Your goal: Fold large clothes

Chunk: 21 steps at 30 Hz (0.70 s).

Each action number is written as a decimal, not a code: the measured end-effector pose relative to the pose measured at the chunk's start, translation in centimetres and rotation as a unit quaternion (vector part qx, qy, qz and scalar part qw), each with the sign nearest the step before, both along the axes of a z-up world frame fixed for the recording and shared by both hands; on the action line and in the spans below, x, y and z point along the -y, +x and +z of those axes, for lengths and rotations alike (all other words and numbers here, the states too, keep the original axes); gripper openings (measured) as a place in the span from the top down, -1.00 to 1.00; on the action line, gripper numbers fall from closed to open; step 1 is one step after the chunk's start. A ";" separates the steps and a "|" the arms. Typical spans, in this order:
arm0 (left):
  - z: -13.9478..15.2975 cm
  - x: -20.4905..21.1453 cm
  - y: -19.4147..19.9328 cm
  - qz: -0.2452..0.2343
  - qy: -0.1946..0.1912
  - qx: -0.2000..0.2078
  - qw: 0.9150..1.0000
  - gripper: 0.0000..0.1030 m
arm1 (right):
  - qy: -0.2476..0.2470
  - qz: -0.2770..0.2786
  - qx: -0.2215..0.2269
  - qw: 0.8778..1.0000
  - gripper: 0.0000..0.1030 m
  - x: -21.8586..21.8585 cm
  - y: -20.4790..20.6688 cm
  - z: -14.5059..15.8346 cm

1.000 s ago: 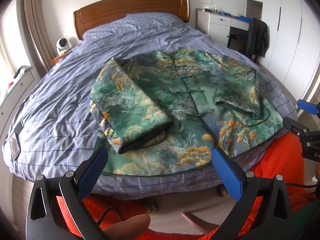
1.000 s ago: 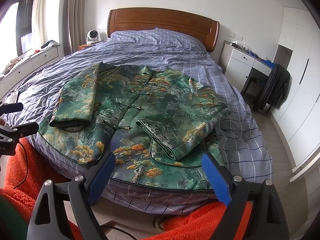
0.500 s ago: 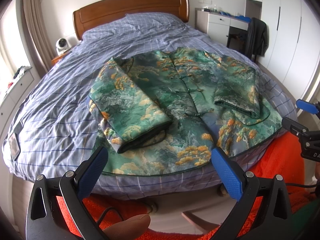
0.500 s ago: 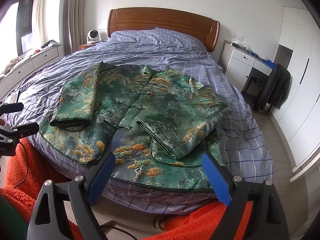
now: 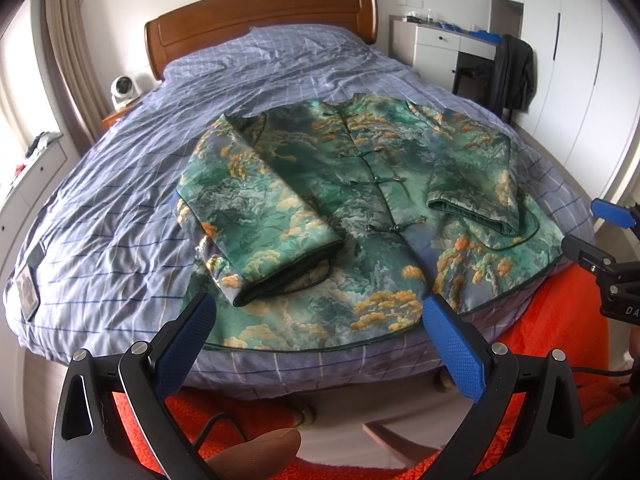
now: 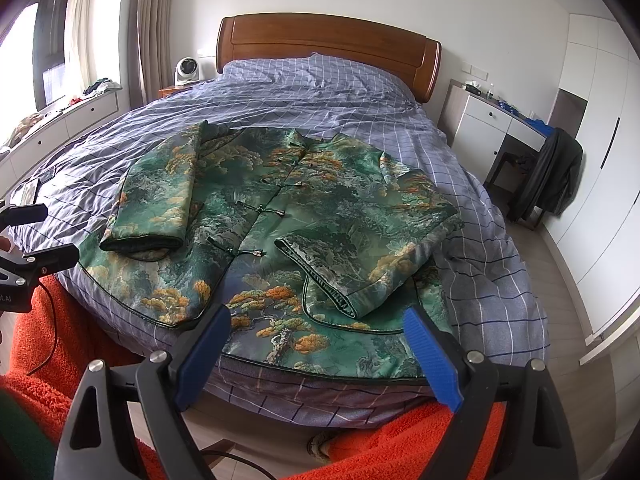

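A green brocade jacket (image 5: 360, 204) with orange tree patterns lies face up on the bed, buttoned, both sleeves folded in over its front. It also shows in the right wrist view (image 6: 280, 220). My left gripper (image 5: 316, 324) is open and empty, held just short of the jacket's hem at the foot of the bed. My right gripper (image 6: 316, 336) is open and empty, above the hem near the right folded sleeve (image 6: 360, 256). The right gripper also shows at the right edge of the left wrist view (image 5: 600, 240).
The bed (image 5: 120, 208) has a blue checked cover and a wooden headboard (image 6: 328, 44). A white desk (image 6: 492, 120) and a chair with a dark coat (image 6: 552, 176) stand right of it, then wardrobes. An orange fleece (image 6: 60, 340) lies below the grippers.
Both views have shifted very slightly; the jacket and both grippers stay almost where they were, jaws still open.
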<state>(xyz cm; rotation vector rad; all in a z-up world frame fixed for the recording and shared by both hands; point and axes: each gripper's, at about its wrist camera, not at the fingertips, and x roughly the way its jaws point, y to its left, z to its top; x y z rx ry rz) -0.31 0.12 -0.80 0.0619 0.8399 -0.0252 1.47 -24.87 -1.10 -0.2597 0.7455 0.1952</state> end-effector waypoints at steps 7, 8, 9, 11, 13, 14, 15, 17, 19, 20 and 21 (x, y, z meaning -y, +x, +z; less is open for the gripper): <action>-0.2 0.1 -0.1 -0.001 0.000 -0.001 1.000 -0.99 | 0.000 0.000 -0.002 1.000 -0.75 -0.1 0.0 -0.2; -0.2 0.1 -0.1 -0.001 0.000 -0.001 1.000 -0.99 | 0.000 0.000 -0.002 1.000 -0.75 -0.1 -0.1 -0.2; -0.2 0.1 -0.1 0.000 0.000 -0.001 1.000 -0.99 | 0.000 0.000 -0.001 1.000 -0.75 -0.1 0.0 -0.1; -0.2 0.1 0.0 0.000 0.000 -0.001 1.000 -0.99 | 0.000 0.000 -0.001 1.000 -0.75 0.0 0.0 -0.1; -0.2 0.1 -0.1 -0.001 0.000 -0.001 1.000 -0.99 | 0.000 0.000 -0.001 1.000 -0.75 -0.1 0.0 -0.2; -0.2 0.1 0.0 0.000 0.000 -0.001 1.000 -0.99 | -0.001 0.000 -0.002 1.000 -0.75 -0.1 0.0 -0.2; -0.2 0.1 0.0 0.000 0.000 -0.002 1.000 -0.99 | 0.000 0.000 -0.002 1.000 -0.75 -0.1 0.0 -0.2; -0.2 0.2 -0.1 -0.001 0.000 -0.001 1.000 -0.99 | 0.000 0.000 -0.002 1.000 -0.75 -0.1 0.0 -0.2; -0.3 0.2 -0.1 0.000 0.000 -0.001 1.000 -0.99 | -0.001 0.001 -0.003 1.000 -0.75 -0.1 -0.1 -0.4; -0.3 0.3 -0.2 -0.001 0.000 -0.001 1.000 -0.99 | -0.001 0.001 -0.003 1.000 -0.75 -0.1 -0.1 -0.4; -0.3 0.3 -0.2 -0.001 0.000 -0.001 1.000 -0.99 | -0.001 0.000 -0.002 1.000 -0.75 -0.1 0.0 -0.3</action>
